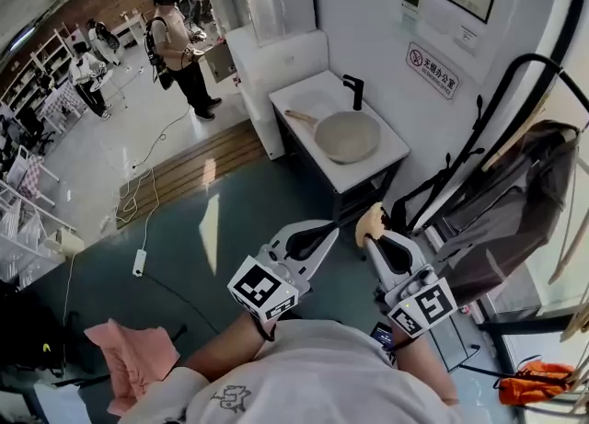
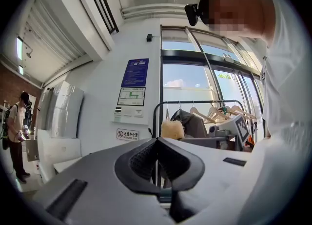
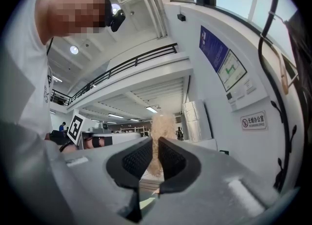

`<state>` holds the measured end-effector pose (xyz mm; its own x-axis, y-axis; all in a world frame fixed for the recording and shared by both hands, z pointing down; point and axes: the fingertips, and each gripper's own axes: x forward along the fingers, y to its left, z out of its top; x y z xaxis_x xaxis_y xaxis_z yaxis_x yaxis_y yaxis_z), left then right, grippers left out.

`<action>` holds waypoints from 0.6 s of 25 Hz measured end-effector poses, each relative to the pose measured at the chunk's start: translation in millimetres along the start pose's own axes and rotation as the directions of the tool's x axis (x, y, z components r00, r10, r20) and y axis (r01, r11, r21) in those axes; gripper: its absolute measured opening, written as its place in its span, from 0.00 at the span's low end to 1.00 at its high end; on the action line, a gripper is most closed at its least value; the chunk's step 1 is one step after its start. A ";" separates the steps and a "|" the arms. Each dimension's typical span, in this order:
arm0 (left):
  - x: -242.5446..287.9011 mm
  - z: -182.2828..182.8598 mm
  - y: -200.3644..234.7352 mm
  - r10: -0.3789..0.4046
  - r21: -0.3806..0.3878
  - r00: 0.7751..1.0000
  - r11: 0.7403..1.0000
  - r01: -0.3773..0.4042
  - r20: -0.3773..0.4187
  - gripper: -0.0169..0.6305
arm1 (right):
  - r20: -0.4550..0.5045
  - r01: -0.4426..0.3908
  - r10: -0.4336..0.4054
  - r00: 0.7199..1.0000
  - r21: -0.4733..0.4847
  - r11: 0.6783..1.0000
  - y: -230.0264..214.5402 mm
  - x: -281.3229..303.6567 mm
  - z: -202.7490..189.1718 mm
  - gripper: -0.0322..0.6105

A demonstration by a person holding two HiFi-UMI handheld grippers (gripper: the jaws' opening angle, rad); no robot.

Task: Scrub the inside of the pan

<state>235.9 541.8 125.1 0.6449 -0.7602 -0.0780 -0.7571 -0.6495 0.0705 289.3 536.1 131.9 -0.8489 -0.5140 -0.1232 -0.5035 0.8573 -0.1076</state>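
Observation:
A pale pan with a wooden handle lies on a small white counter against the wall, beside a black tap. My right gripper is held well short of the counter, level, and is shut on a tan scrubbing sponge that sticks out past its jaws. My left gripper hangs beside it with its jaws closed together and nothing between them. In the left gripper view the sponge shows further off to the right.
A dark coat rack with a grey jacket stands right of the counter. A white fridge is behind it. A pink cloth lies on the floor at the left, near a white cable. People stand far off in the hall.

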 end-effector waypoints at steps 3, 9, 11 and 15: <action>-6.7 2.1 14.6 0.003 -0.007 1.000 1.000 -0.003 -0.002 0.03 | -0.005 0.003 -0.003 1.000 0.008 1.000 2.3 14.5 -3.3 0.11; -20.8 -3.7 54.8 -0.015 -0.016 1.000 1.000 0.014 -0.015 0.03 | -0.039 0.009 -0.008 0.999 0.014 1.000 7.1 54.9 -19.1 0.11; -26.4 -5.0 74.4 -0.020 -0.023 1.000 1.000 0.020 -0.016 0.03 | -0.049 0.014 -0.014 0.999 0.015 1.000 8.0 73.6 -24.4 0.11; -41.3 -5.2 118.6 -0.039 -0.031 0.999 0.999 0.038 -0.013 0.03 | -0.070 0.027 -0.026 0.997 0.017 0.999 12.7 120.1 -35.9 0.11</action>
<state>120.0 496.1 141.9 0.6750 -0.7347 -0.0679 -0.7283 -0.6782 0.0985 175.2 486.3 151.1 -0.8447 -0.5329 -0.0510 -0.5237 0.8423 -0.1277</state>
